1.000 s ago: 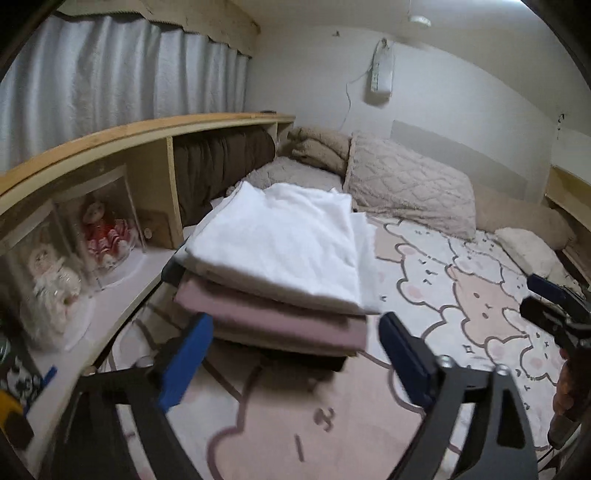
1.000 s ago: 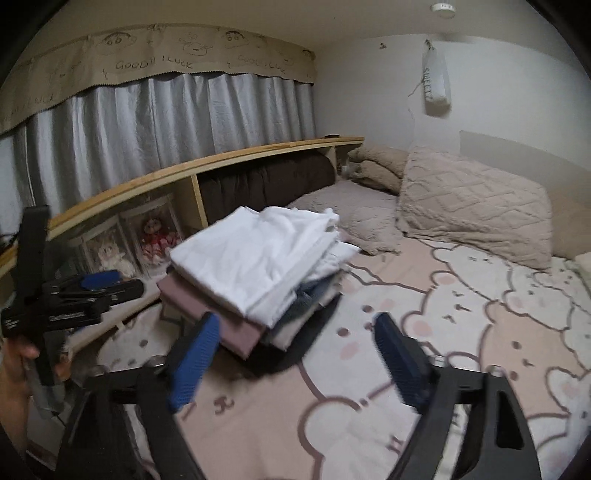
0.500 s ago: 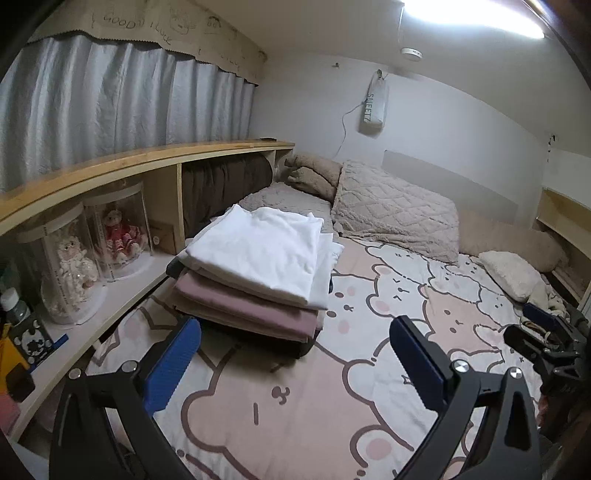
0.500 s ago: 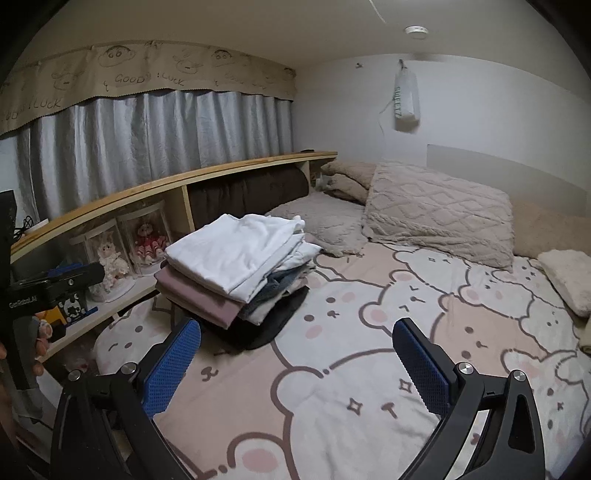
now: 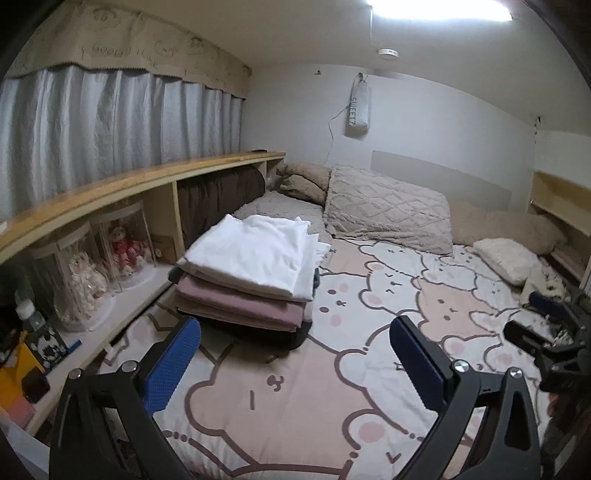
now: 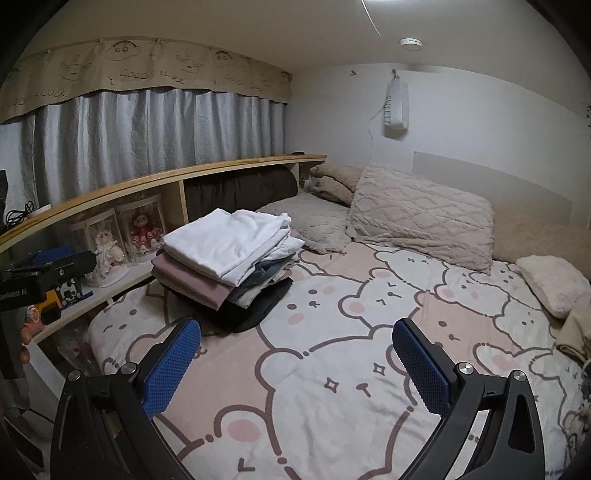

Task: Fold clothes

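A low white ceiling (image 5: 314,33) carries a bright light panel (image 5: 439,9) and a small round fitting (image 6: 410,42), perhaps a smoke detector. Along the left wall, grey curtains (image 6: 155,129) hang under a beige valance (image 6: 140,70) with doodled faces. Below them runs a long wooden shelf (image 5: 147,181) with open cubbies. The bed (image 6: 332,369), covered in a bear-print sheet, fills the floor space. Beige quilted pillows (image 5: 388,210) lie at the far end, against a white wall (image 5: 443,122) where a white pouch (image 5: 357,110) hangs.
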